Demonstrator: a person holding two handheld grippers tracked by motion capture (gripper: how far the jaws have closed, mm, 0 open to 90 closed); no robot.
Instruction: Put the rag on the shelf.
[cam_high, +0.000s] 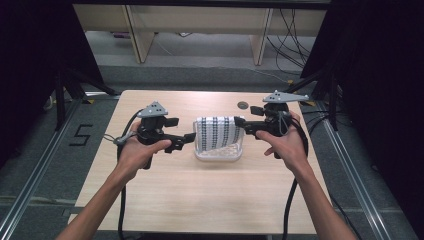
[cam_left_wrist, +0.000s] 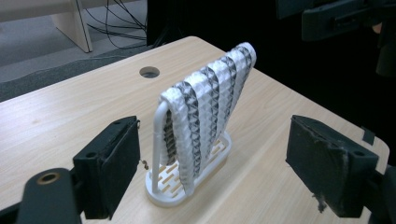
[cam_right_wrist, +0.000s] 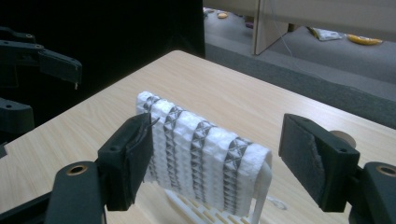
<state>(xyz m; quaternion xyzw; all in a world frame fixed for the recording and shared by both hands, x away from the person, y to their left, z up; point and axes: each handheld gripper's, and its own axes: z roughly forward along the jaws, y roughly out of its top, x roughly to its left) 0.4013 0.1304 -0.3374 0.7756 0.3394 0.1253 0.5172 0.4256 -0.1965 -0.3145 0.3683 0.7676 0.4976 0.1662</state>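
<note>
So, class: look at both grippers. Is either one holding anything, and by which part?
Nothing is held. The left gripper and right gripper both stand open on either side of the striped cloth, which hangs over the white rack.

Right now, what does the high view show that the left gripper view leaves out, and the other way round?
High view alone: both hands, the left gripper and right gripper flanking the rack, and the floor around the table. Left gripper view alone: the slotted base of the white rack up close. Both: the black-and-white patterned cloth draped over the rack, the wooden table and its round hole.
</note>
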